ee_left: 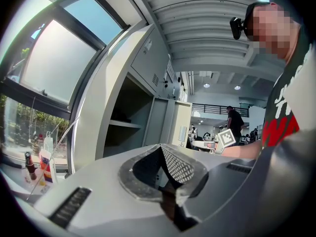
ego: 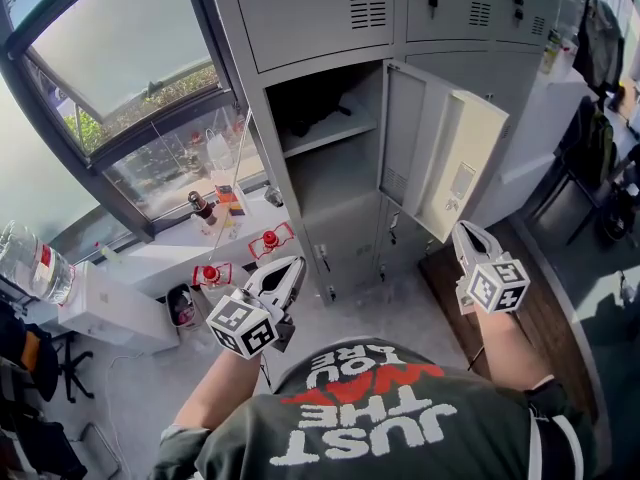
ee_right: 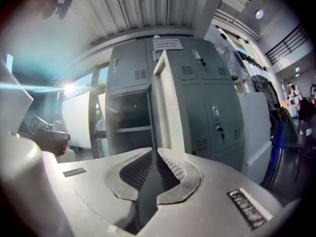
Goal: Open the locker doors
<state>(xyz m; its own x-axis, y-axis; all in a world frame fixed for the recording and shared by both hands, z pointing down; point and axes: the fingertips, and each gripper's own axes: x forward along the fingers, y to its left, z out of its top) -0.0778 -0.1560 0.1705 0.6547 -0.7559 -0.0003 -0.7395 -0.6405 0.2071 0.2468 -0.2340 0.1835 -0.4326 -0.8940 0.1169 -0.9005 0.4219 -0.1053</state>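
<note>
One locker door (ego: 446, 164) open; right gripper (ego: 468, 230) near.

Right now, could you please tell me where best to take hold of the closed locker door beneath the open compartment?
Grip what looks like the key sticking out near the left edge of that lower door, coming straight at its front. The open door above hinges on the right, so this one probably swings likewise, and its flat panel shows no other hold.
</note>
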